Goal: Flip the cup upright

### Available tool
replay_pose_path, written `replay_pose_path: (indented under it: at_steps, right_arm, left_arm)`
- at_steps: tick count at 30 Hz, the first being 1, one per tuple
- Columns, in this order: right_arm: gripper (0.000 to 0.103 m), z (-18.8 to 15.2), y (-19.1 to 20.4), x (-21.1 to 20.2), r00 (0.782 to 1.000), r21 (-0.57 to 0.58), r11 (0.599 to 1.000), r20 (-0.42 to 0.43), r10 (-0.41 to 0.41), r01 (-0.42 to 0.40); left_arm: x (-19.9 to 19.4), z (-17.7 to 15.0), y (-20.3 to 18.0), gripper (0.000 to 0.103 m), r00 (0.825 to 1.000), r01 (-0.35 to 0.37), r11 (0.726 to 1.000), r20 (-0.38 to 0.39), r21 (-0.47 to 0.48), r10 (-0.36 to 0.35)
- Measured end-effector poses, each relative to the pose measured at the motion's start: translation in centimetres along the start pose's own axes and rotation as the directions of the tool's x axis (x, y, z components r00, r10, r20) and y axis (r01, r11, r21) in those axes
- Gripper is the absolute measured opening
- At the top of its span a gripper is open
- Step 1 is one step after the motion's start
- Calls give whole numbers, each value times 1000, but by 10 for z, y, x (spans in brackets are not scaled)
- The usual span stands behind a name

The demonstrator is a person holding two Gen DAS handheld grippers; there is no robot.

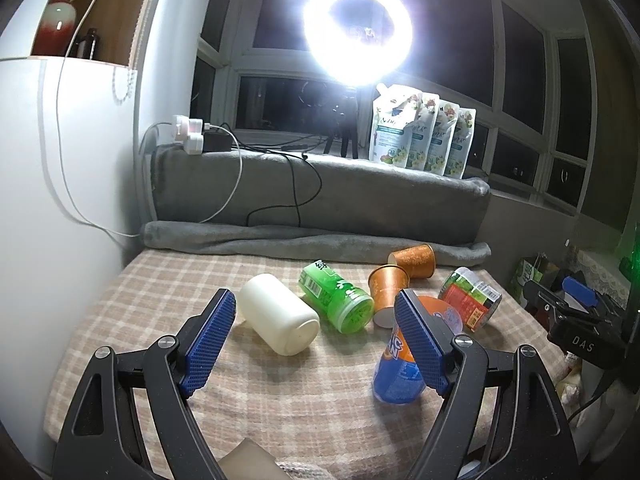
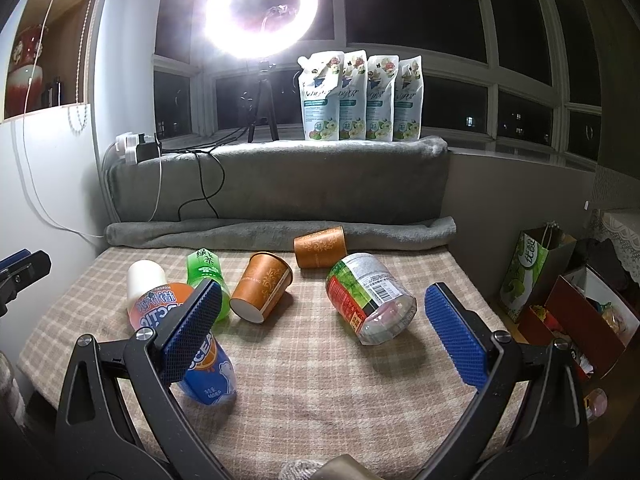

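Several cups lie on their sides on the checked cloth [image 1: 280, 400]. A white cup [image 1: 278, 314] lies just ahead of my open, empty left gripper [image 1: 316, 340]. Beyond it are a green cup [image 1: 338, 296], an orange paper cup [image 1: 387, 294], a second orange cup [image 1: 412, 261], a red-green clear cup [image 1: 470, 298] and a blue-orange cup [image 1: 400, 364] by the right finger. My right gripper [image 2: 320, 330] is open and empty, facing the red-green clear cup [image 2: 370, 298], with the orange paper cup [image 2: 262, 286] and blue-orange cup [image 2: 200, 344] to its left.
A grey blanket roll [image 2: 280, 232] and padded ledge [image 2: 280, 176] bound the far side. A ring light [image 2: 262, 8], several refill pouches [image 2: 360, 96] and a power strip [image 2: 132, 146] stand on the ledge. Bags and boxes [image 2: 560, 292] sit right of the table.
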State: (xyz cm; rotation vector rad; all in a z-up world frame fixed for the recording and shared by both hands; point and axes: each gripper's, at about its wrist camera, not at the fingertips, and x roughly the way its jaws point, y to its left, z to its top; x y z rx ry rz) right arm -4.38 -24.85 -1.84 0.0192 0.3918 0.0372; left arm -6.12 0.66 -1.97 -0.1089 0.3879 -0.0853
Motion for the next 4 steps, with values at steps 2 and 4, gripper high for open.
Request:
replay_pose_path:
  at_steps: [2, 4]
  right_arm:
    - [103, 0, 0, 0, 1000, 0, 1000, 0, 1, -1]
    - [103, 0, 1, 0, 1000, -4, 1000, 0, 0, 0]
  left_arm:
    - [-1, 1, 0, 82, 1000, -5, 1000, 7, 1, 5]
    - [0, 1, 1, 82, 1000, -6, 1000, 3, 0, 6]
